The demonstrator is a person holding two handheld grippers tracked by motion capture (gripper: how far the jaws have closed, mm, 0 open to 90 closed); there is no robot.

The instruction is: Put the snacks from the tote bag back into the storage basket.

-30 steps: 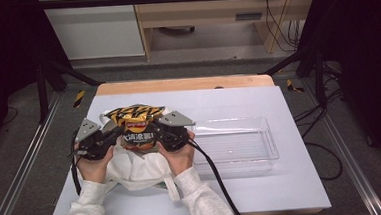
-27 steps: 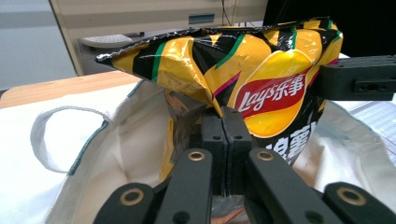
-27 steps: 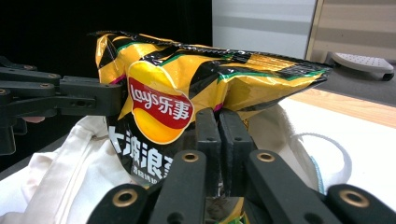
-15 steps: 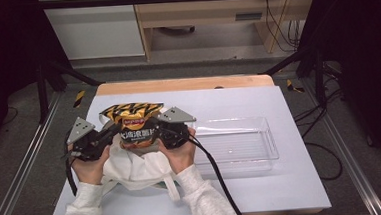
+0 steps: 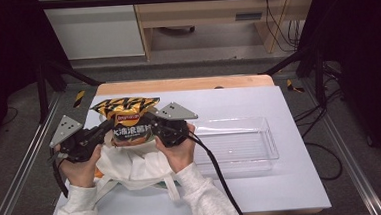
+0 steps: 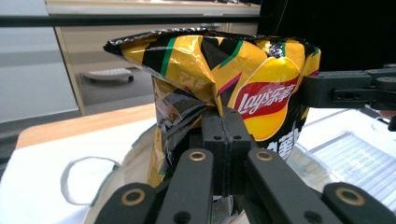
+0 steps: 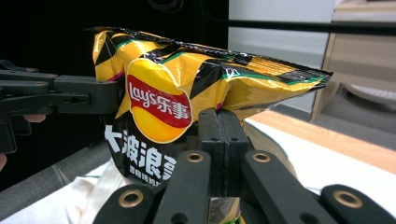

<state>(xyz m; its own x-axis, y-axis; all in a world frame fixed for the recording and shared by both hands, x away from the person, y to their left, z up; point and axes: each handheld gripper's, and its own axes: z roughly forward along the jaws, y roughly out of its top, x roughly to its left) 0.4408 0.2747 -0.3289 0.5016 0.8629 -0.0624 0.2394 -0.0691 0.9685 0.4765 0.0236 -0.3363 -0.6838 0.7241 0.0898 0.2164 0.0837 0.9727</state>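
Left gripper (image 6: 223, 140) and right gripper (image 7: 219, 140) each pinch the chip bag (image 5: 129, 122) standing in the white tote bag (image 5: 132, 163); clear tray (image 5: 236, 145) beside it

Clear plastic tray (image 5: 235, 142) on white table (image 5: 283, 182), right side, wooden desk (image 5: 197, 7) beyond, cables (image 5: 326, 154) on floor.

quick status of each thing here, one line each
Lay's chip bag: sealed, upright, held over the bag
white cloth bag: slumped on the table, mouth open
clear plastic tray: empty, flat on the table
left gripper: shut on the chip bag's edge
right gripper: shut on the other edge
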